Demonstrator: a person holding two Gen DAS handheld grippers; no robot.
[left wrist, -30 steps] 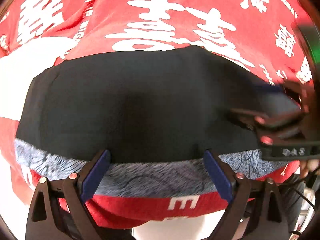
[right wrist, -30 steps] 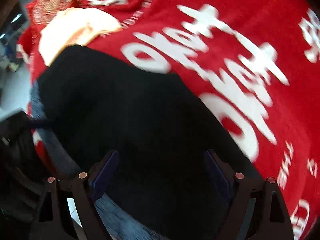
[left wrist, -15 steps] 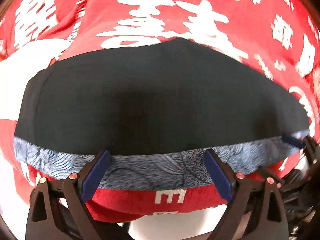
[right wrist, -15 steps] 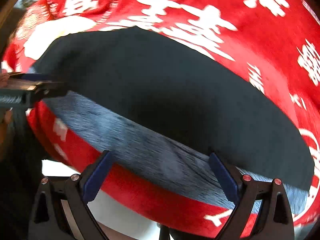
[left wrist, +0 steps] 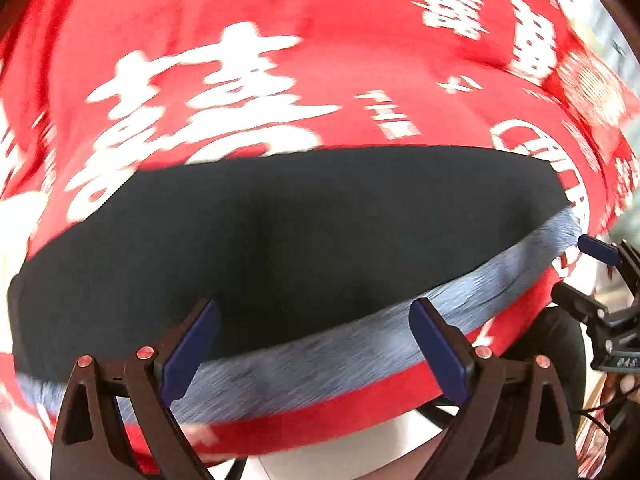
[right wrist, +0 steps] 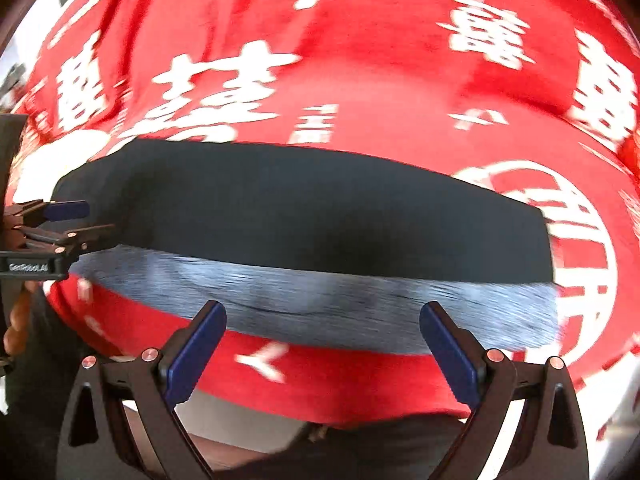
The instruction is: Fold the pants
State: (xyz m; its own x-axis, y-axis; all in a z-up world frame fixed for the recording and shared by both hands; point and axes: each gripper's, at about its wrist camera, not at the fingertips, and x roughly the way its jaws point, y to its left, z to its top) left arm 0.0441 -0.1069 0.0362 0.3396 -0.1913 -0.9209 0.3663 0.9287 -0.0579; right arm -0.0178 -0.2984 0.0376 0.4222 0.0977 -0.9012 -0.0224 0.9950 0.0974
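Note:
The pants (left wrist: 280, 248) lie folded flat on the red cloth, black on top, with a blue-grey patterned band (left wrist: 360, 352) along the near edge. My left gripper (left wrist: 316, 344) hovers open over that near edge with nothing between its pads. At the pants' right corner, my right gripper (left wrist: 588, 276) stays clear of the cloth. In the right wrist view the same pants (right wrist: 304, 220) and band (right wrist: 320, 304) stretch across. There my right gripper (right wrist: 320, 344) stands wide open and empty above the near edge. My left gripper (right wrist: 80, 222) is off the left corner.
A red cloth with white characters (left wrist: 320, 60) covers the table and hangs over its near edge (right wrist: 320, 392). A hand (right wrist: 16, 320) holds the left gripper at the left border. Pale floor and dark clothing (right wrist: 360, 448) show below the edge.
Both grippers pulled back toward the near edge and apart from each other. The right one left the black cloth and rolled, and now sits off the pants' right corner. The pants stay flat.

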